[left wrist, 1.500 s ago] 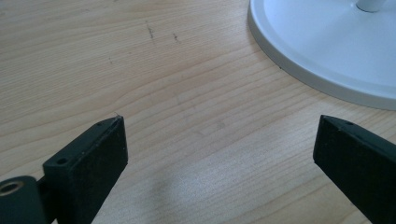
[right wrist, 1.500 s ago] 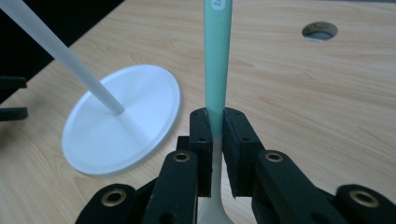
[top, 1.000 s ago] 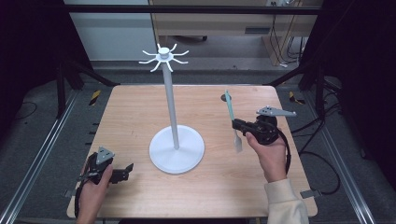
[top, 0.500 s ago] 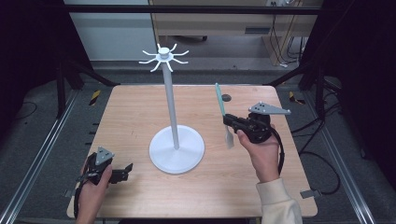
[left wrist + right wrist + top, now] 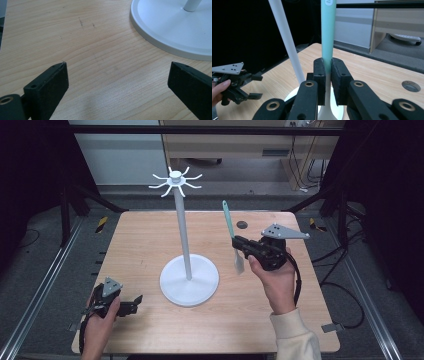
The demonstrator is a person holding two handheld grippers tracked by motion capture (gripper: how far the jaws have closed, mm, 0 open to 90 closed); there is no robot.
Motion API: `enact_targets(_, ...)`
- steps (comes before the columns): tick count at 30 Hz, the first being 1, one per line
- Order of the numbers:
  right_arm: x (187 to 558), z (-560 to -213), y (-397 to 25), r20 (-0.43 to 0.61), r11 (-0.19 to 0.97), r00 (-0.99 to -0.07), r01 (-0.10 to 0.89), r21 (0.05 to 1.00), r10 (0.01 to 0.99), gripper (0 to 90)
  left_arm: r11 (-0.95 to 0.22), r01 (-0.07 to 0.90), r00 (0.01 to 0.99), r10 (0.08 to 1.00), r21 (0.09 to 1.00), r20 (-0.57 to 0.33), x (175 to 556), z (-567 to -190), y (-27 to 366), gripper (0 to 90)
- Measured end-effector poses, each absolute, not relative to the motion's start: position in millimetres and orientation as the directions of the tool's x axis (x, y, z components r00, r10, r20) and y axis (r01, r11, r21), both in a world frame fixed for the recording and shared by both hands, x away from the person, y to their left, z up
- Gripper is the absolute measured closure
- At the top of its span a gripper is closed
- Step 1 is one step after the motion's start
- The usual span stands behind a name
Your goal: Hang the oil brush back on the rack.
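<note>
The left gripper rests near the table's front corner, jaws spread wide over bare wood beside the stand. The right gripper pinches a teal spatula upright, blade down. To hang it well, lift higher and keep it vertical (the hooks sit well above), wrist level.
</note>
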State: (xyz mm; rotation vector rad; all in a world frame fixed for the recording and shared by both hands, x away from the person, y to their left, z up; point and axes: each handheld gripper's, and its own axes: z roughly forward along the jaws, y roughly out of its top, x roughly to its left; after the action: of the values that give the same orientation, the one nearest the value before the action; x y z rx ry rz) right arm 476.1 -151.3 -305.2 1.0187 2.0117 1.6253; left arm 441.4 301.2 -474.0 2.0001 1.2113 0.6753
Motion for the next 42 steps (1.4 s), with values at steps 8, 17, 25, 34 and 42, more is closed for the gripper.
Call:
enact_targets(8, 471.1, -294.8, -148.1, 0.148, 0.069, -0.693, 0.276, 0.959, 0.705, 82.7, -0.310, 0.543, 0.415, 0.907, 0.780, 0.072, 441.2, -473.4, 304.3, 2.8)
enact_targets(17, 464.3, -282.6, -144.2, 0.129, 0.065, -0.710, 0.239, 0.969, 0.693, 82.7, -0.313, 0.540, 0.419, 0.905, 0.781, 0.073, 441.1, -473.4, 303.3, 2.8)
enact_targets(25, 463.4, -281.0, -142.8, 0.136, 0.054, -0.715, 0.237, 0.970, 0.686, 82.7, -0.312, 0.540, 0.419, 0.905, 0.782, 0.072, 441.1, -473.3, 303.3, 2.8)
enact_targets(34, 459.1, -271.8, -140.1, 0.123, 0.051, -0.729, 0.212, 0.976, 0.673, 82.7, -0.311, 0.540, 0.418, 0.906, 0.782, 0.072, 441.0, -473.2, 303.5, 2.8)
enact_targets(42, 457.6, -265.7, -132.4, 0.118, 0.050, -0.747, 0.199, 0.979, 0.655, 82.7, -0.311, 0.540, 0.417, 0.906, 0.782, 0.073, 441.0, -473.0, 304.1, 2.8)
